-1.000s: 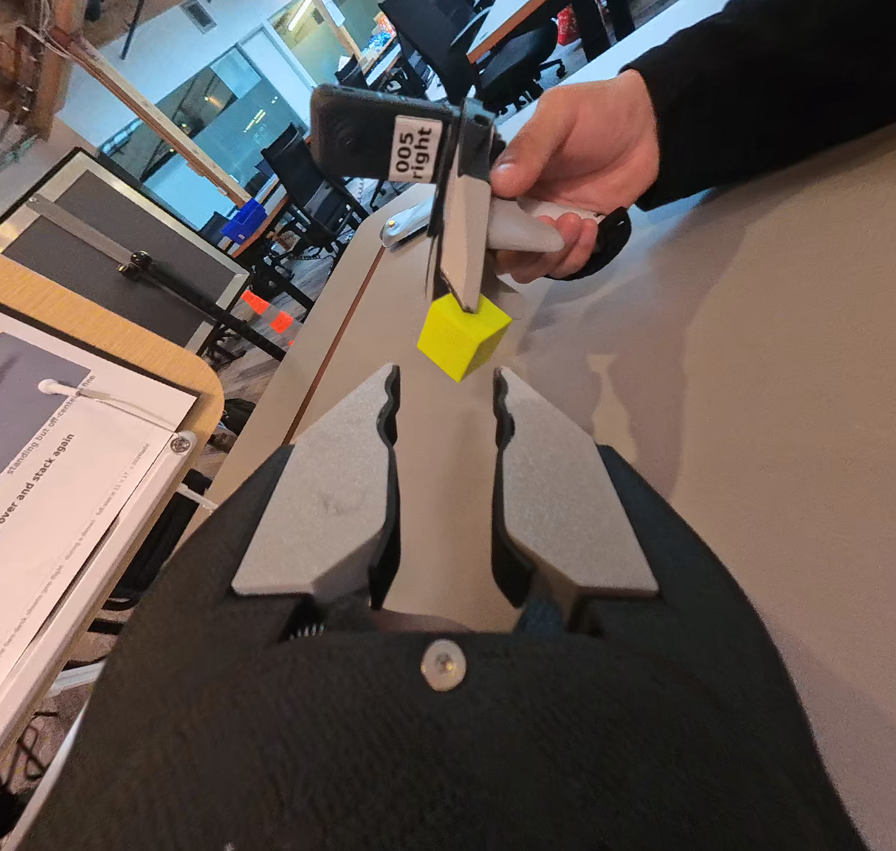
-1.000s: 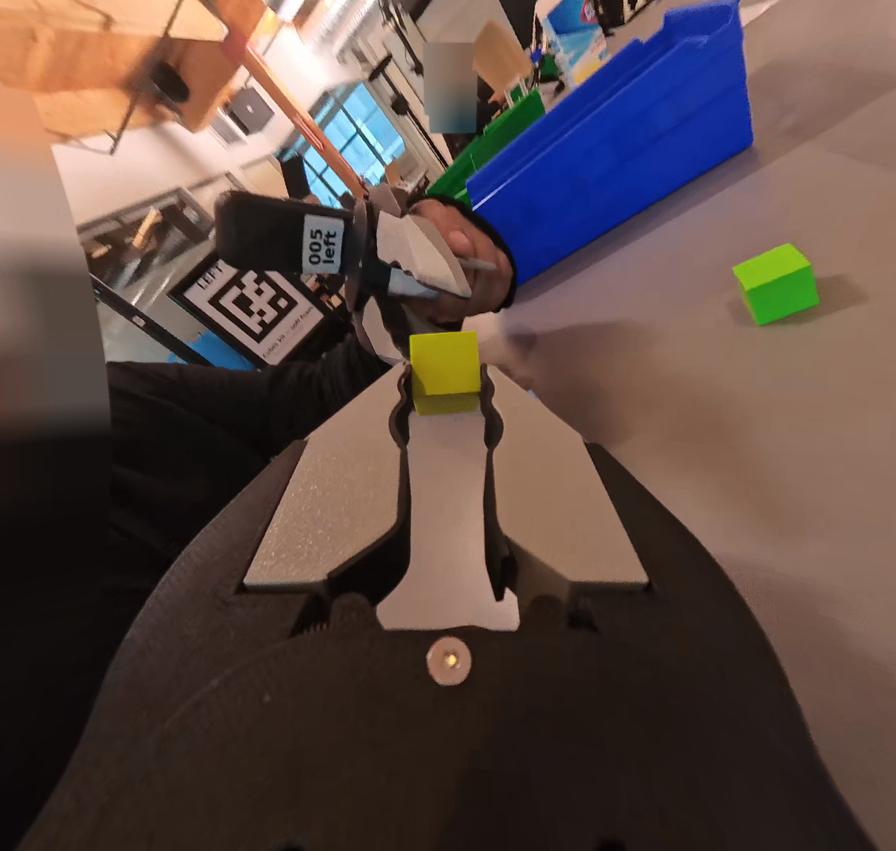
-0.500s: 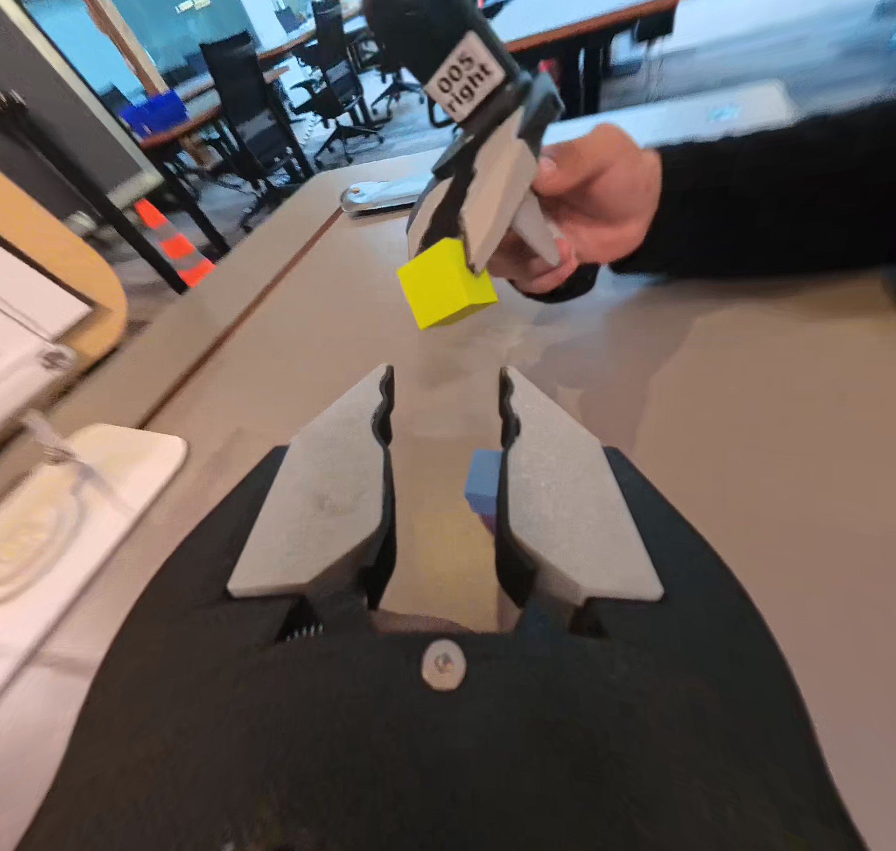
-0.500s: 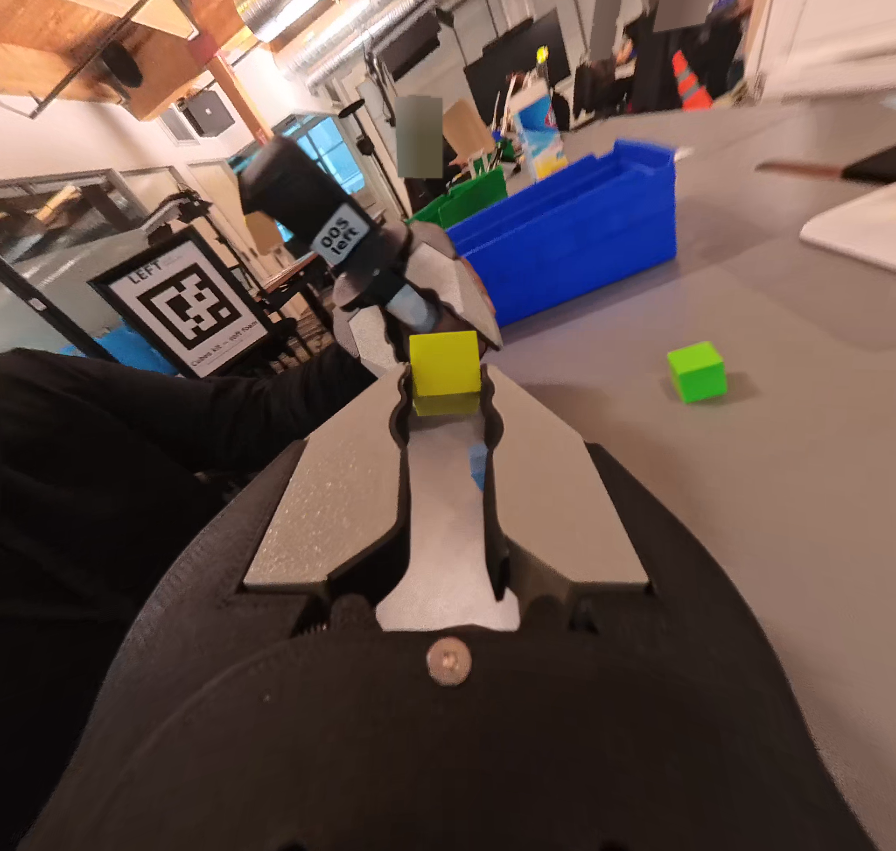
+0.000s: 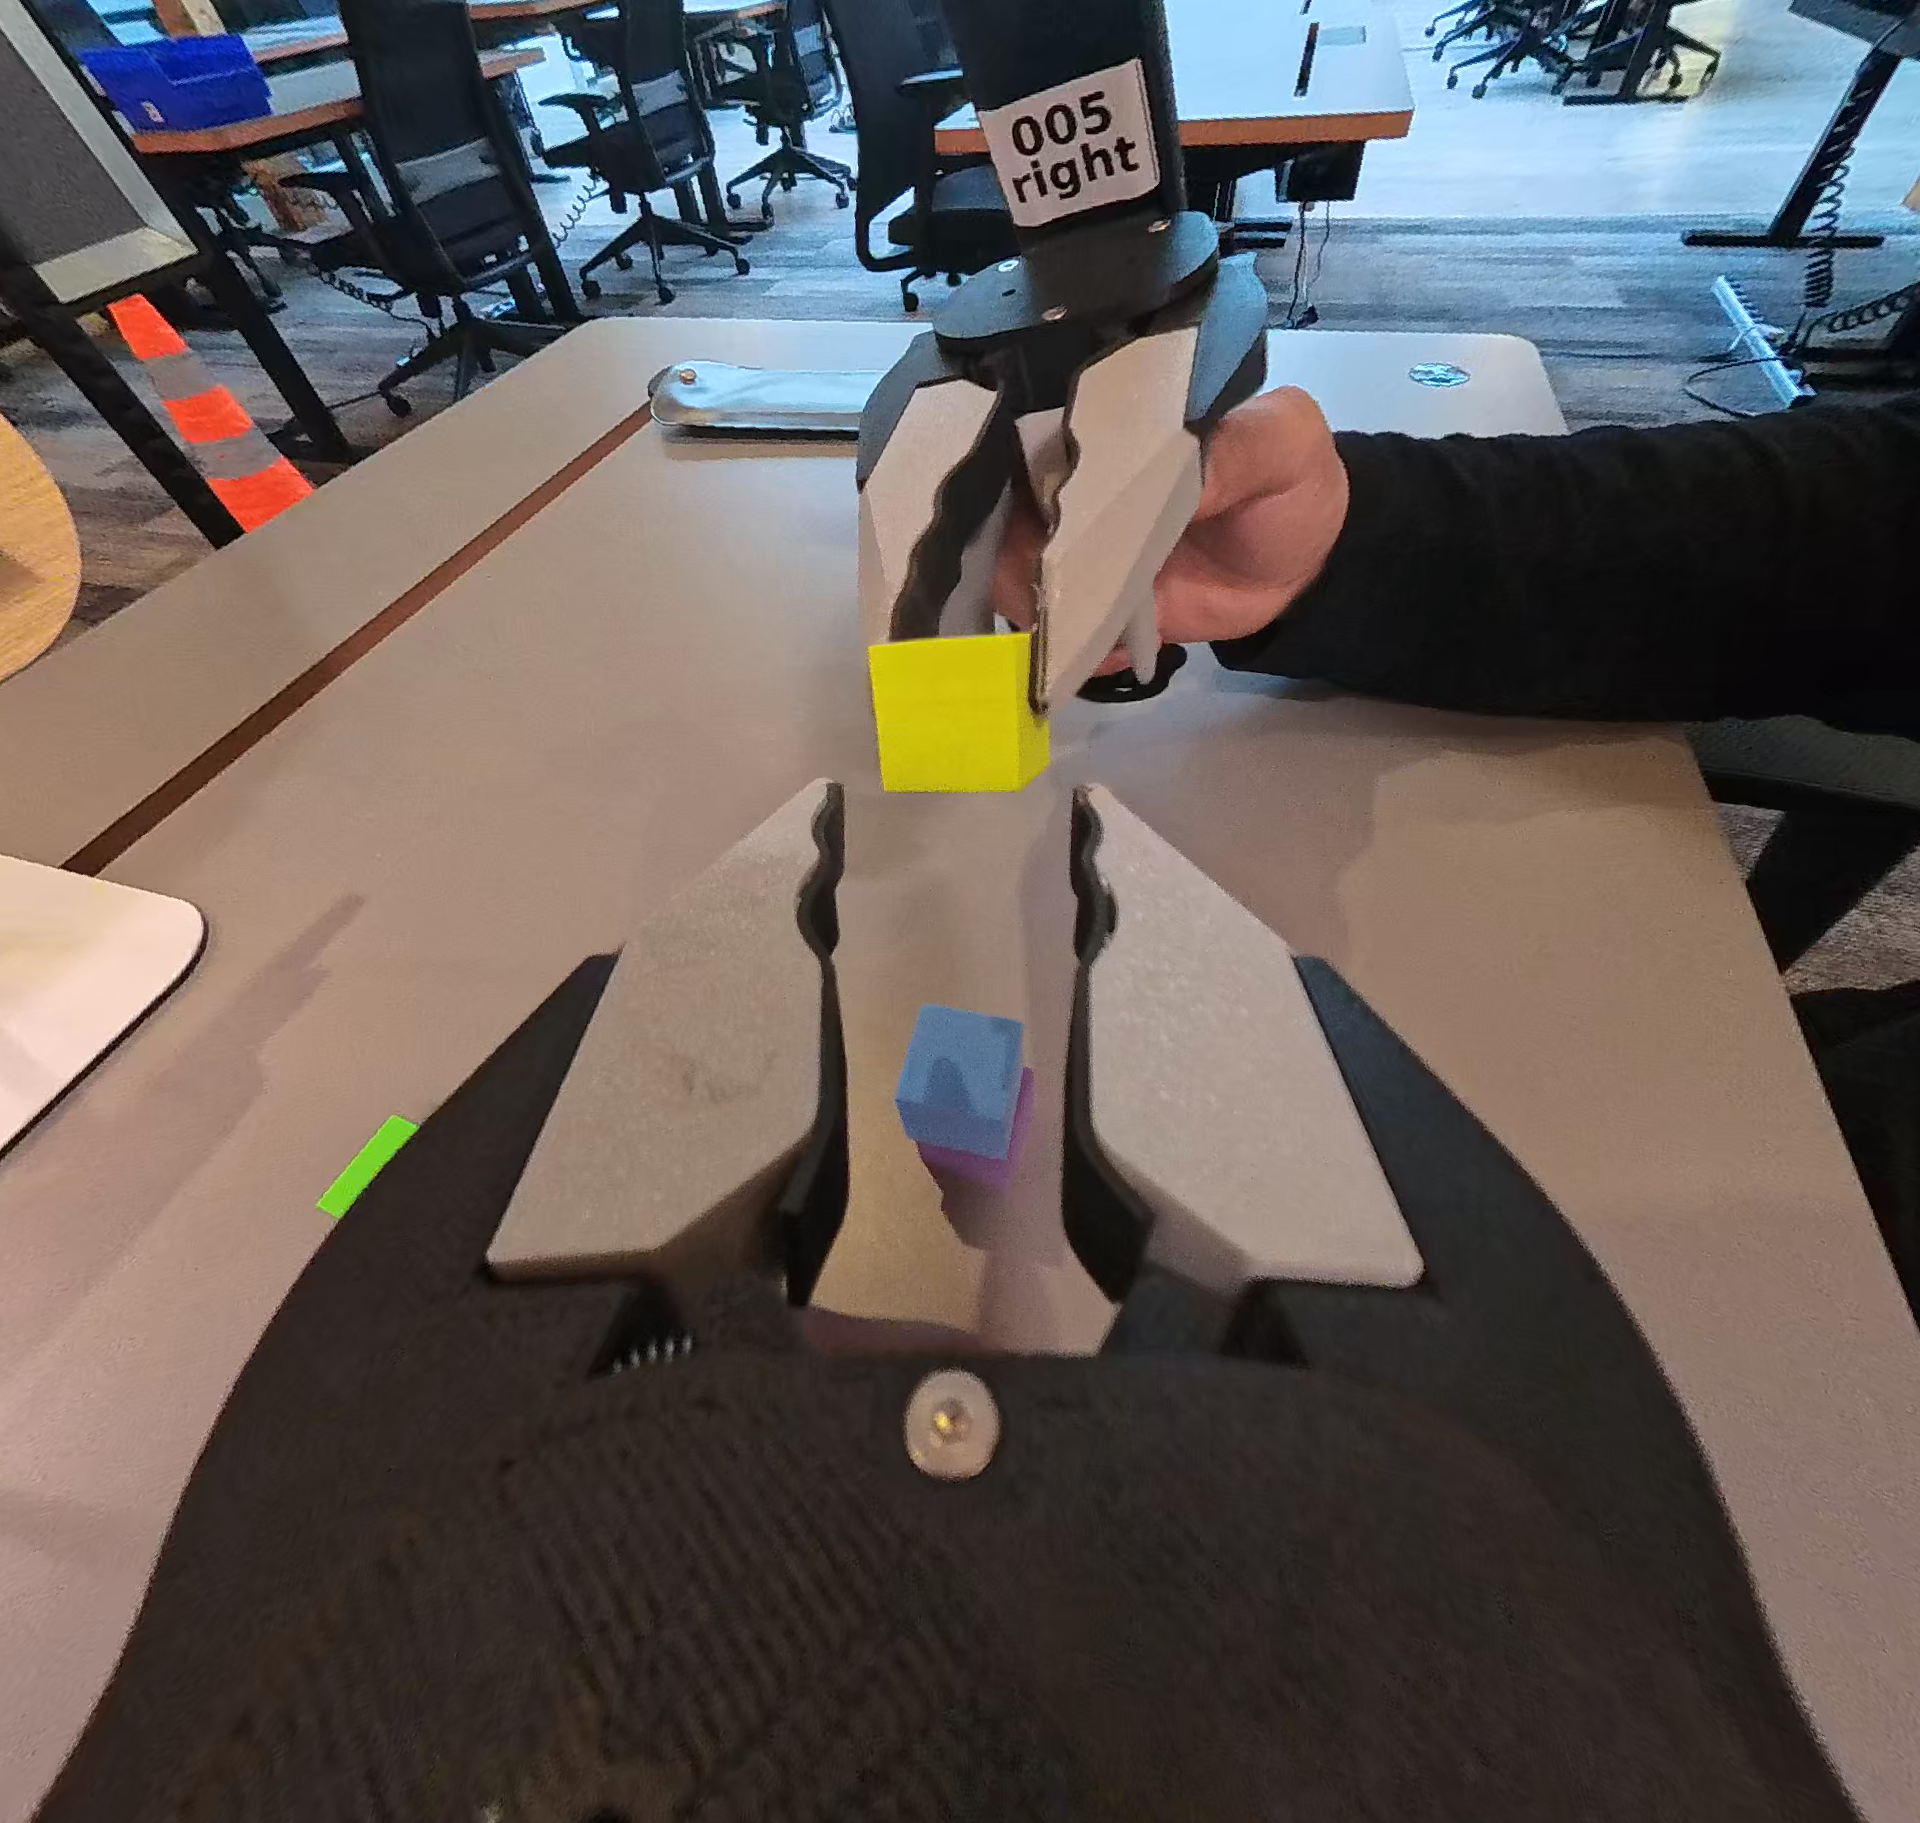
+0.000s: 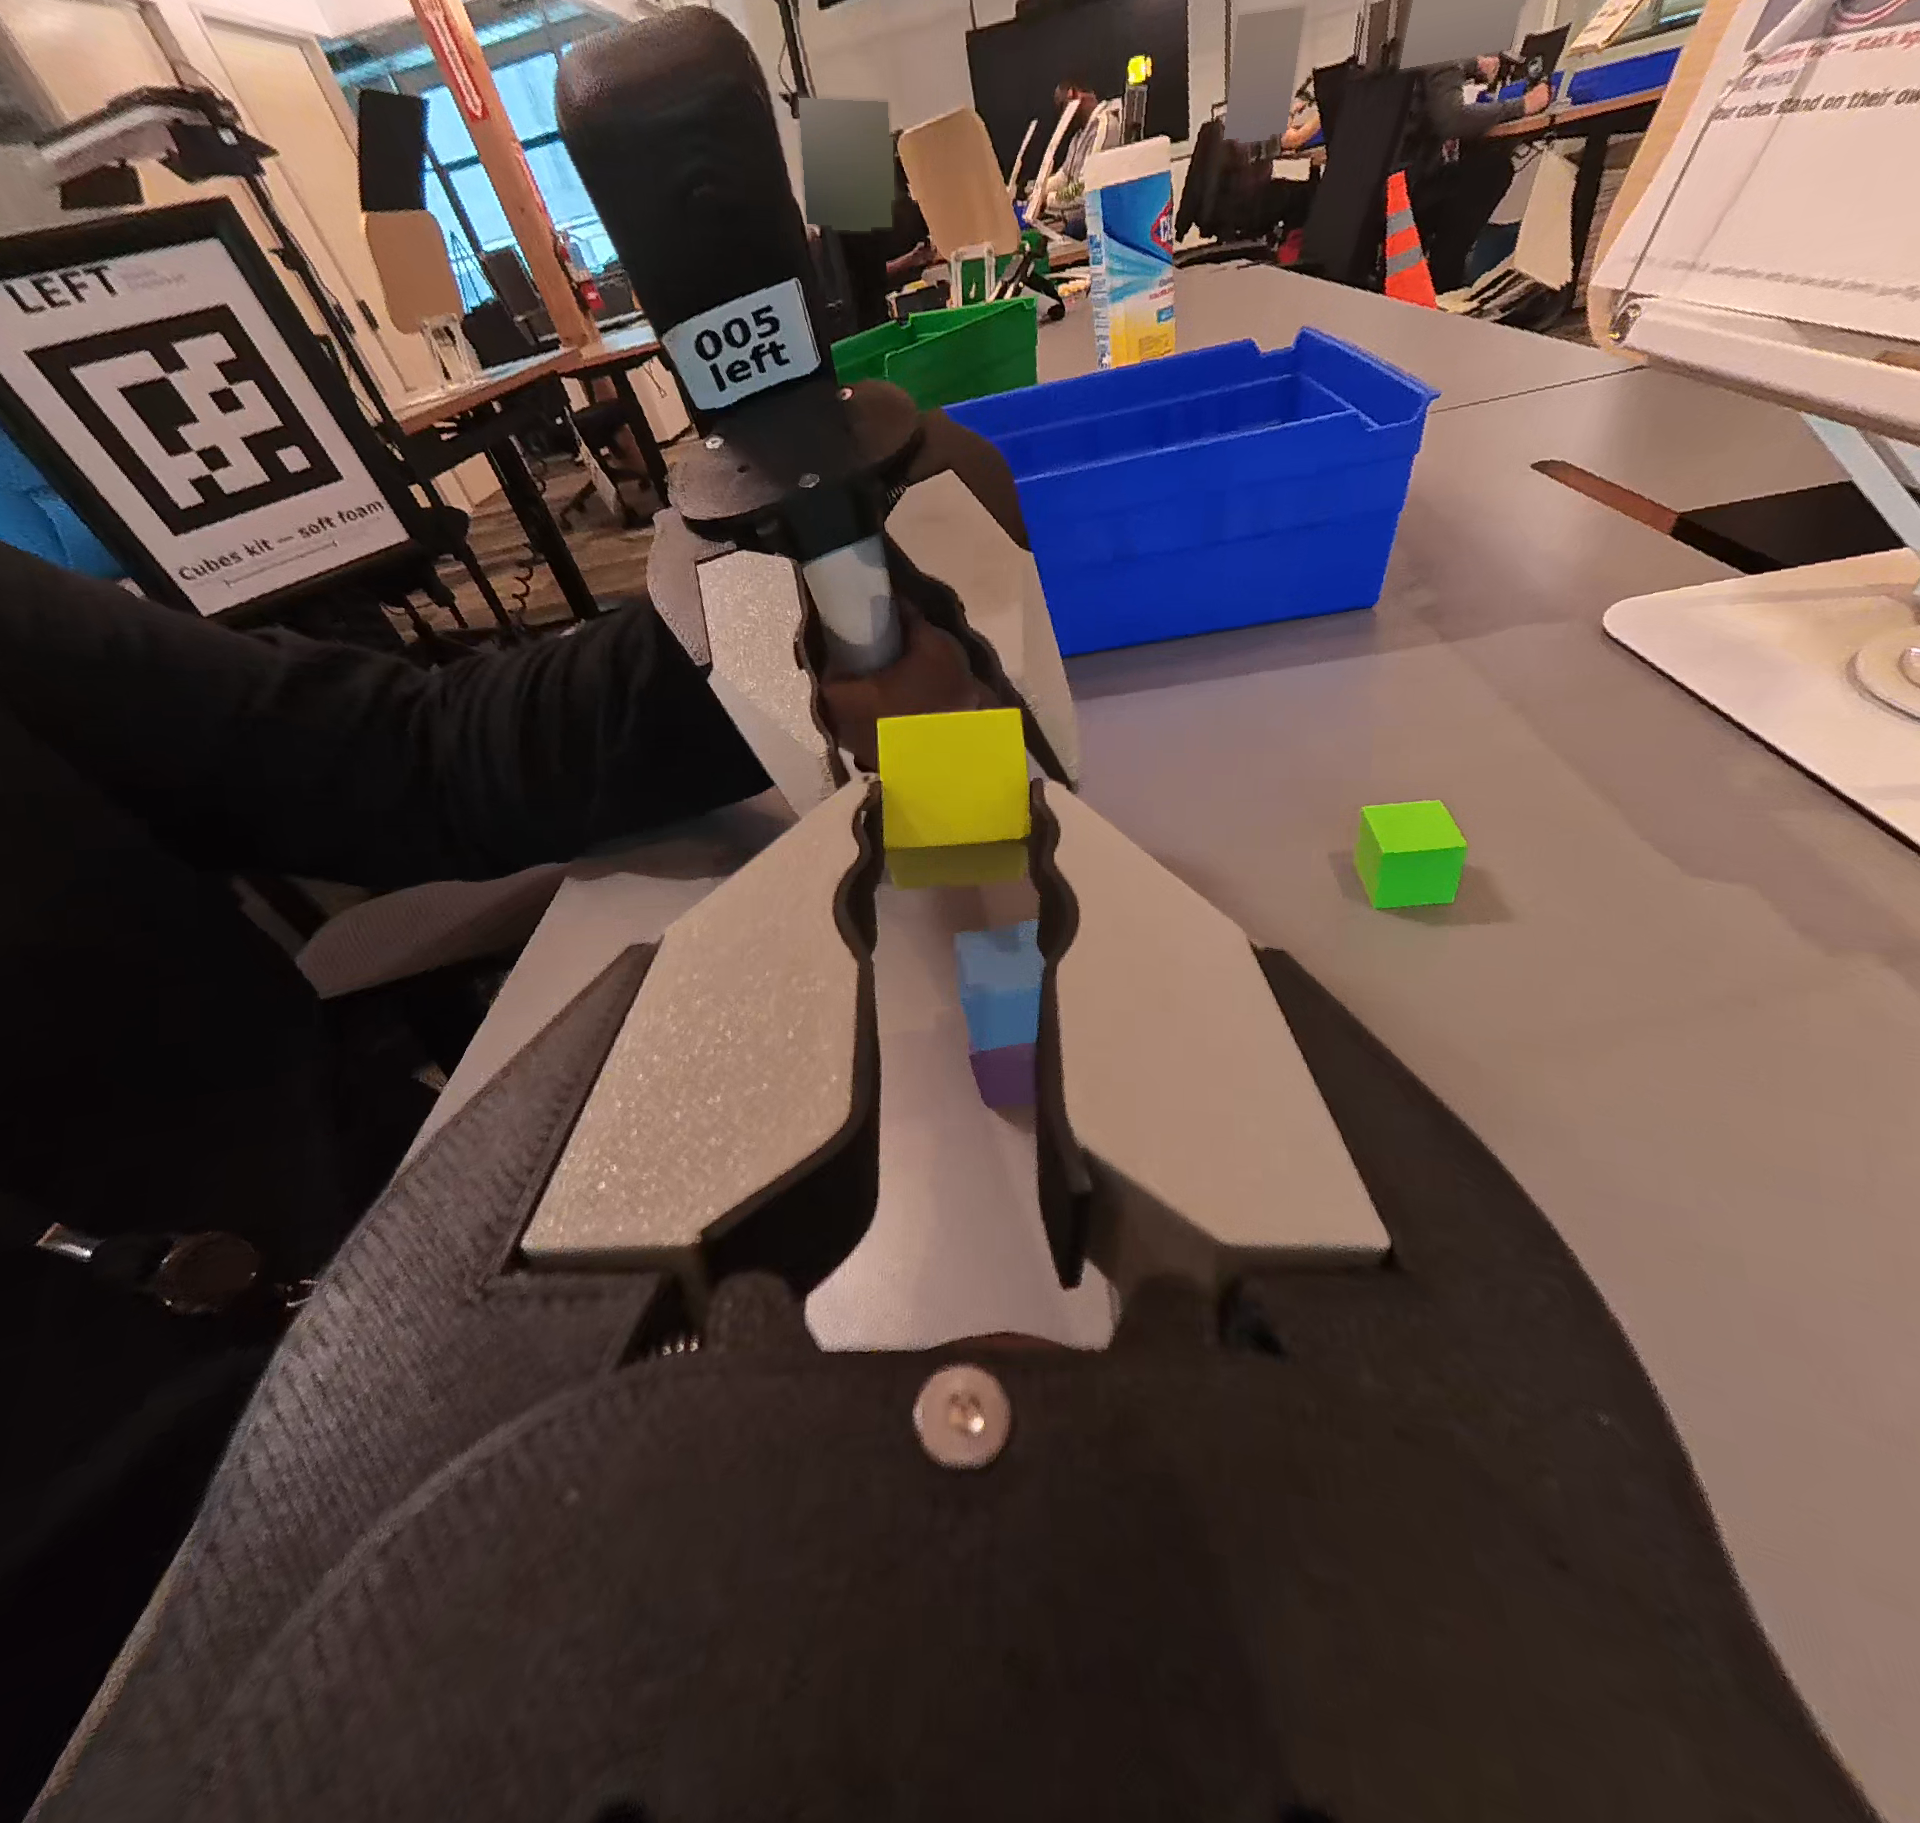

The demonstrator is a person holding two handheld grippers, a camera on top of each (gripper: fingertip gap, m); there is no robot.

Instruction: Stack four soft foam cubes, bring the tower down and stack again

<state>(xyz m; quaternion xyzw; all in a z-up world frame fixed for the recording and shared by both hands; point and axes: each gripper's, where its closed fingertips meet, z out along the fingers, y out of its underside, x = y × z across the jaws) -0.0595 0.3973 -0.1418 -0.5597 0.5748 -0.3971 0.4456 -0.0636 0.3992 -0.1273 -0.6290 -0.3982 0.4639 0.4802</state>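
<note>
Right tongs [image 6: 954, 807] gripping yellow foam cube [image 6: 951, 778] above blue cube [image 6: 1000, 986] on purple cube [image 6: 1006, 1075]; left tongs [image 5: 954, 817] open, empty; green cube [image 6: 1410, 854] apart on worktop [image 6: 1558, 1098]

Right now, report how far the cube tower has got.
Done: the blue cube sits on the purple cube, slightly offset, so two levels stand. In hand: the right tongs are shut on the yellow cube, held in the air above the stack; the left tongs are open and empty. Left: place yellow, then the green cube, which lies alone on the table.
</note>
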